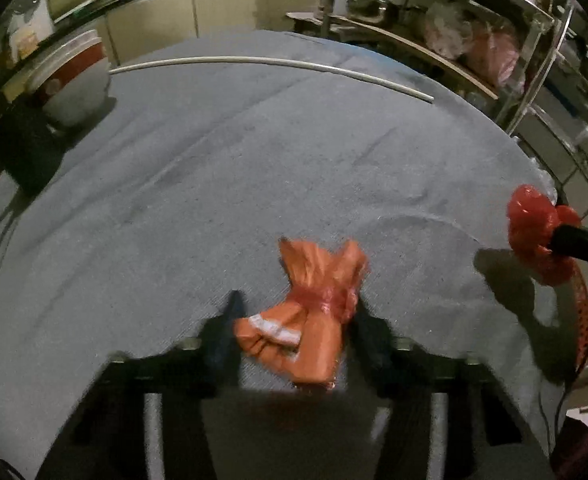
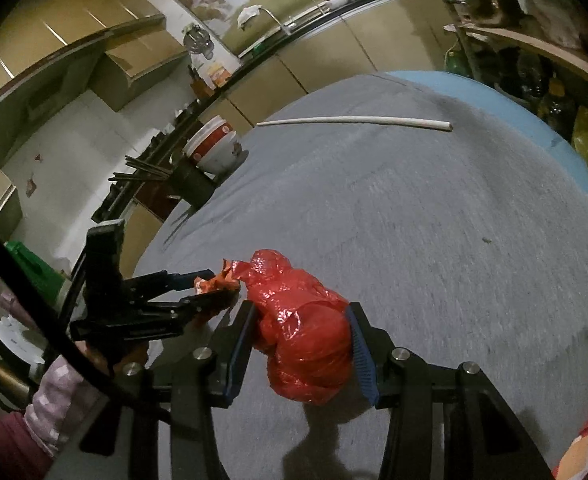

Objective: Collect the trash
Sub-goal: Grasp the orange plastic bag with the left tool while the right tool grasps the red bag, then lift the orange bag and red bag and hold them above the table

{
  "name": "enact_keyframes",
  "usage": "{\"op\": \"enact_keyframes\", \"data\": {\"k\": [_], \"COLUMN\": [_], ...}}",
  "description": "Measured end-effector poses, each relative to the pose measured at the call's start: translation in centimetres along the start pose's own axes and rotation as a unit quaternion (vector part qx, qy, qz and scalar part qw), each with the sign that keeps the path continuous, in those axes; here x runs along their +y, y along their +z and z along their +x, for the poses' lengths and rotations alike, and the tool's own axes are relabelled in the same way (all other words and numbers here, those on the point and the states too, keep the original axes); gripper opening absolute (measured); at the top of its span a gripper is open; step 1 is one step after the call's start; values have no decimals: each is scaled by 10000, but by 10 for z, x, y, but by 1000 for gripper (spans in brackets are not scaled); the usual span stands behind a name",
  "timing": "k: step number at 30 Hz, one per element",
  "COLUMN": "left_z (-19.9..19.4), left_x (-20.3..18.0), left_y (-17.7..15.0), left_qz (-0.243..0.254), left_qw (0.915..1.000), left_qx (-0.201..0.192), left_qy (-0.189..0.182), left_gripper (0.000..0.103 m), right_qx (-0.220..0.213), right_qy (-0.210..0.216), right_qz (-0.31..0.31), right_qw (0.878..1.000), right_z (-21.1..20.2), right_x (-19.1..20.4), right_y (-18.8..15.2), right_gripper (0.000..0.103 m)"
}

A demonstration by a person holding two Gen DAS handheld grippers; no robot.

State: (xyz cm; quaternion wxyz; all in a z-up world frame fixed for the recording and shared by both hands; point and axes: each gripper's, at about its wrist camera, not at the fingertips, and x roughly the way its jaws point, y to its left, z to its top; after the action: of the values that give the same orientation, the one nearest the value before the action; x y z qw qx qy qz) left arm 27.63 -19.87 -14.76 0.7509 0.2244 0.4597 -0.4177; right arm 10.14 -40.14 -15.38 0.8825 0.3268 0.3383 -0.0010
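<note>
A crumpled orange wrapper [image 1: 310, 312] lies between the fingers of my left gripper [image 1: 298, 308], just above the grey cloth. The jaws stand wider than the wrapper in the left wrist view, and I cannot tell if they grip it. In the right wrist view the left gripper [image 2: 217, 290] has the orange wrapper [image 2: 213, 282] at its tips. My right gripper [image 2: 302, 316] is shut on a crumpled red plastic bag [image 2: 306, 336], held over the cloth. The red bag also shows at the right edge of the left wrist view [image 1: 534, 236].
A grey cloth [image 1: 253, 168] covers the table. A long white tube [image 1: 269, 65] lies across its far side. A white and red bucket [image 1: 73, 80] stands on a dark stool at the left. Metal shelves with pots and bags [image 1: 494, 52] stand at the right.
</note>
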Motion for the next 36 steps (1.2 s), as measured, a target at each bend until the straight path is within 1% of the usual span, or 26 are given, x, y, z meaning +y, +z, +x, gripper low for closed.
{"op": "enact_keyframes", "data": {"k": [1, 2, 5, 7, 10, 12, 13, 16, 17, 19, 20, 23, 29, 34, 36], "left_z": [-3, -6, -16, -28, -53, -73, -86, -121, -136, -155, -168, -196, -238, -251, -253], "left_x": [0, 0, -7, -14, -32, -45, -56, -80, -91, -105, -117, -142, -178, -196, -202], "left_y": [-1, -3, -12, -22, -34, -44, -49, -64, -71, -81, -89, -104, -125, -136, -139], "left_qz": [-135, -242, -422, -616, -768, -838, -847, -931, -940, -945, -919, -872, -799, -839, -860], "left_qw": [9999, 9996, 9989, 9977, 9939, 9884, 9853, 9773, 9717, 9628, 9569, 9444, 9313, 9256, 9249], "left_qx": [8, -9, -95, -165, -245, -287, -389, -665, -791, -953, -1082, -1361, -1744, -1885, -1898], "left_qy": [-104, -114, 160, 233, 749, 1230, 1434, 1784, 2017, 2347, 2534, 2862, 3097, 3172, 3181], "left_gripper": [46, 44, 41, 40, 40, 40, 40, 40, 40, 40, 40, 40, 41, 41, 41], "right_qx": [-4, -9, -74, -122, -194, -249, -271, -345, -382, -446, -482, -617, -871, -1075, -1122], "right_qy": [16, 36, 55, 103, 114, 120, 145, 202, 228, 258, 275, 327, 437, 472, 474], "right_qz": [9, 16, -54, -94, -203, -286, -314, -392, -431, -493, -535, -711, -938, -1073, -1098], "right_qw": [10000, 10000, 9999, 9998, 9995, 9992, 9990, 9984, 9981, 9975, 9970, 9950, 9908, 9873, 9865], "right_z": [-1, -3, -12, -22, -37, -49, -56, -75, -84, -97, -105, -131, -173, -205, -213], "right_x": [0, 1, 8, 13, 21, 28, 32, 42, 47, 54, 58, 73, 97, 108, 109], "right_y": [-1, -2, -7, -11, -17, -23, -26, -35, -39, -46, -50, -65, -91, -114, -121], "right_gripper": [48, 48, 48, 48, 48, 48, 48, 48, 48, 48, 49, 48, 49, 49, 49]}}
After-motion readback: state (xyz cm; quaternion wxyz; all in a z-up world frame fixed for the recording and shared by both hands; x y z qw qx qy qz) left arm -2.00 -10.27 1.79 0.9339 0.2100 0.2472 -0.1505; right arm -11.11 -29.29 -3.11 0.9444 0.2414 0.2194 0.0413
